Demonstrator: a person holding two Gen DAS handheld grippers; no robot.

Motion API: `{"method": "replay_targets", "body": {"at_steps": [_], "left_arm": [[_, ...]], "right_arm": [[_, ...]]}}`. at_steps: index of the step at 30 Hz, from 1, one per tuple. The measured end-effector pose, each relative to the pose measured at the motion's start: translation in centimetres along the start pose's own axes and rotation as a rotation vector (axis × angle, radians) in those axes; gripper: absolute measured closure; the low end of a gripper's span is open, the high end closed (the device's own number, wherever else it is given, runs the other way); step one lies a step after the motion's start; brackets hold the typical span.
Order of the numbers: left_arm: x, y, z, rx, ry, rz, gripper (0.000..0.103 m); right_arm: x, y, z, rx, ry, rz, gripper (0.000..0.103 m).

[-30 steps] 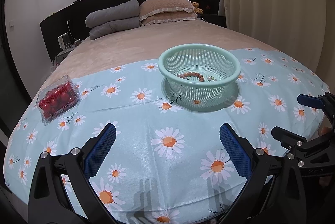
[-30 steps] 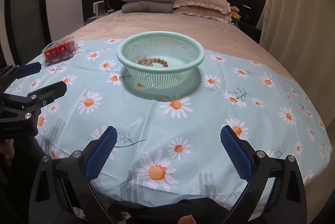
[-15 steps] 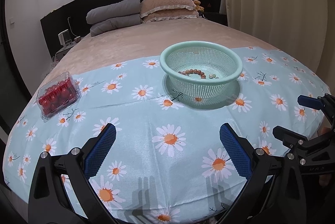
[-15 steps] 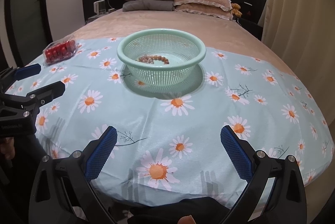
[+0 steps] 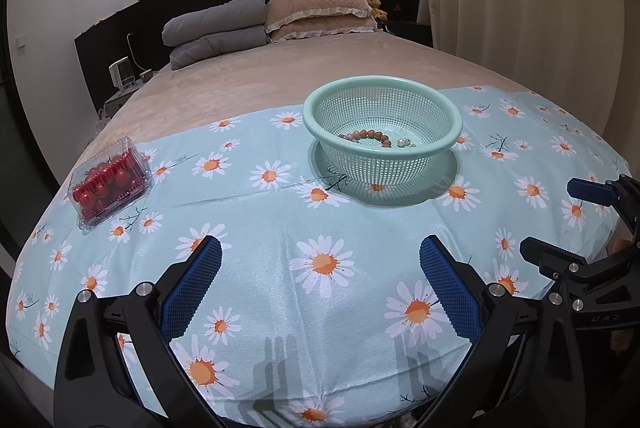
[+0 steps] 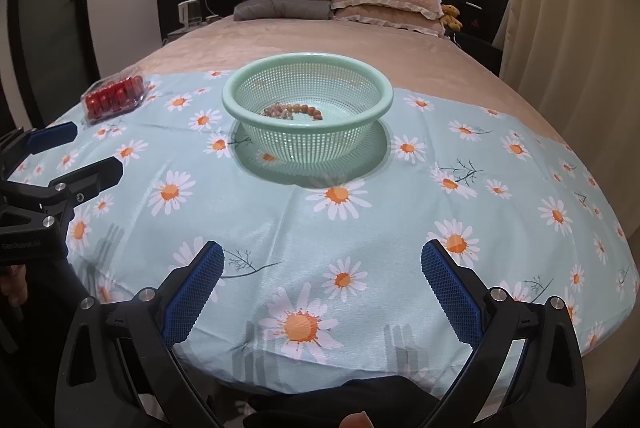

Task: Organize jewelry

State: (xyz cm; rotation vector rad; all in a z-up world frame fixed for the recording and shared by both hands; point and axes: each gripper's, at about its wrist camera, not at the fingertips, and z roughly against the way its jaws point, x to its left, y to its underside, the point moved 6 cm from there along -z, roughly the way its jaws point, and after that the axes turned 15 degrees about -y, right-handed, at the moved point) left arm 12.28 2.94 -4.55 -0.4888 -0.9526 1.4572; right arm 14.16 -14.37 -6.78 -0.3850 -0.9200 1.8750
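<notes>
A mint-green mesh basket stands on a daisy-print cloth on the bed. Inside it lie a brown bead bracelet and a smaller pale beaded piece. My left gripper is open and empty, low over the cloth's near edge, well short of the basket. My right gripper is open and empty too, also near the front edge. Each gripper shows at the side of the other's view: the right one and the left one.
A clear plastic box of red cherry tomatoes lies on the cloth's far left. Grey folded quilts and tan pillows sit by the dark headboard. A cream curtain hangs on the right.
Both grippers have pulled back and risen slightly, so the basket looks a little farther away. Both stay open and empty. Nothing on the cloth has moved.
</notes>
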Motion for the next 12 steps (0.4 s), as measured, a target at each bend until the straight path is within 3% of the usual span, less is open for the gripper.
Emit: {"method": "replay_targets", "body": {"at_steps": [12], "left_arm": [[0.09,0.04,-0.07,0.008,-0.001,0.0,0.006]], "right_arm": [[-0.16,0.11,0.01,0.002,-0.006,-0.005,0.008]]}}
